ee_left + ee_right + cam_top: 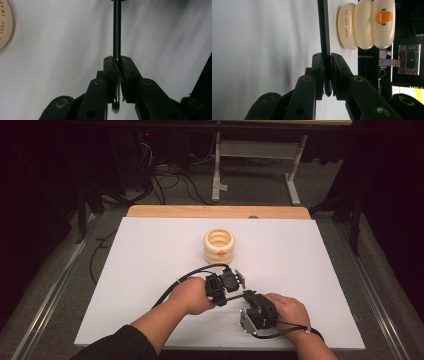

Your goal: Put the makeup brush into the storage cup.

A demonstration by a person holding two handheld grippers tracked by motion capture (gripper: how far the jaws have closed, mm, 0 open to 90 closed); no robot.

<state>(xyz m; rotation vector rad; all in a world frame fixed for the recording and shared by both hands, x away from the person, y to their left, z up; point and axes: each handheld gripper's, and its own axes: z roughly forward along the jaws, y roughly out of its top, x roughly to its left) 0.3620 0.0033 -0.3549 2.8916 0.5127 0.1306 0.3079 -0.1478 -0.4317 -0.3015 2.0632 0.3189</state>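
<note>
White sheeting covers the table (150,270); dark floor and cables lie beyond it. At the left gripper (117,62), the jaws are closed on a thin dark brush (116,30): the metal ferrule is clamped between the pads, and the bristle tip protrudes behind them toward the camera. At the right gripper (327,58), the jaws are closed on the black handle end of the same brush, which runs on past the pads. In the high view the brush is held level between the two grippers, just above the sheet, near the front edge. A cream ribbed holder (219,245) with an orange duck bill stands upright farther back, well apart from the brush. The pick-up is judged complete. Transfer to one gripper and placement in the holder, if intended, are judged not yet done; the holder mouth is seen open.
</note>
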